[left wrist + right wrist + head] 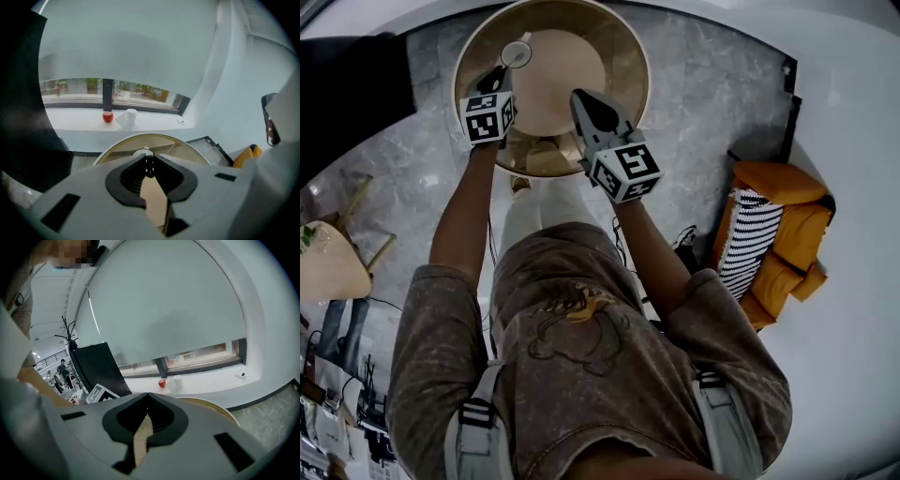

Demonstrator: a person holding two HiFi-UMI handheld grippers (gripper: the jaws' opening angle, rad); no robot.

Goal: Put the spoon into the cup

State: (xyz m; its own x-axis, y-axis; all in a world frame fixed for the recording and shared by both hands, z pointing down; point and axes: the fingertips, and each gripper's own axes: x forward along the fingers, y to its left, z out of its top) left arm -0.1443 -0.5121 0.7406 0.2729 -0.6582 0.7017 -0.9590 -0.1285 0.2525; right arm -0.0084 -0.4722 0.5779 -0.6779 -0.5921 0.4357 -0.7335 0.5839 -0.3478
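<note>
We log: right tong [148, 399] matt grey plastic, pads [164, 420] ribbed black; table [623, 66] beneath it matt pale wood; floor [712, 103] right of it glossy grey stone; sofa [787, 187] cloth.

Head camera looks steeply down onto a round table [553, 66]. Both gripper cameras sit close above it, facing the same windowsill [154, 119] and red apple [108, 117].

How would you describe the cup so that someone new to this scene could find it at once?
In the head view, find the round wooden table on the grey marble floor. The cup stands on its left part, just beyond the left gripper; it is the only small white round thing on the tabletop.
</note>
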